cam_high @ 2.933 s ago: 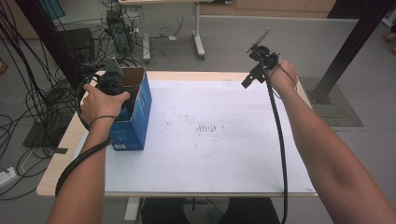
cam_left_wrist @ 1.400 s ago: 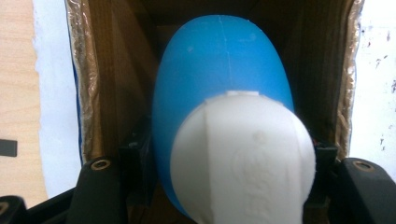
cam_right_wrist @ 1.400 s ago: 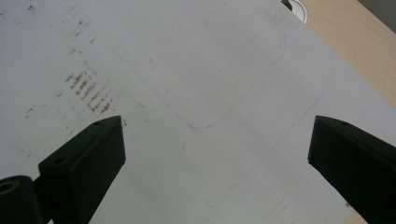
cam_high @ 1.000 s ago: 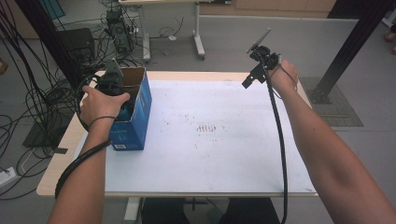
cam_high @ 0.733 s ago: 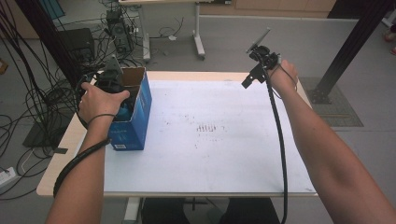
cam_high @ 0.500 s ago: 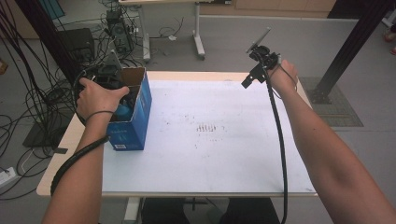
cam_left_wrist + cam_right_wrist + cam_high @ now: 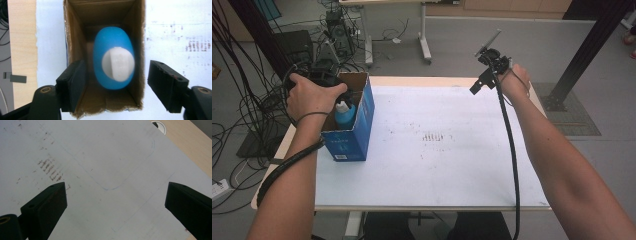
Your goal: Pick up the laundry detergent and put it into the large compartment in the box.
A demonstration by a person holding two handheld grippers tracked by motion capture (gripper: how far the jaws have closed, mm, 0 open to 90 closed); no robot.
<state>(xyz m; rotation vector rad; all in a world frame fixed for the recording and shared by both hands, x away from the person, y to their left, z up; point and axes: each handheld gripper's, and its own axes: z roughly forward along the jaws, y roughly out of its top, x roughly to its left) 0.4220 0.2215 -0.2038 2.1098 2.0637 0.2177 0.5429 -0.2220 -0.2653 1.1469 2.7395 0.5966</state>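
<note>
A blue bottle [image 7: 113, 62] with a white cap [image 7: 118, 64] stands upright inside an open blue cardboard box [image 7: 357, 127] at the table's left. My left gripper [image 7: 117, 73] hovers just above the box and looks straight down into it. Its jaws have just been opening and now stand open on either side of the bottle, clear of it. In the high view the bottle [image 7: 344, 112] shows beside my left hand [image 7: 309, 95]. My right gripper [image 7: 117, 192] is open and holds nothing; it is held up over the table's far right [image 7: 488, 62].
White paper [image 7: 447, 150] with faint brown marks [image 7: 432, 136] covers the table. The bare wooden edge [image 7: 22, 50] runs along the left of the box. Cables and equipment [image 7: 327, 30] lie on the floor beyond the table.
My left hand has lifted and drawn back to the left off the box, uncovering the bottle's cap. The right hand has kept still.
</note>
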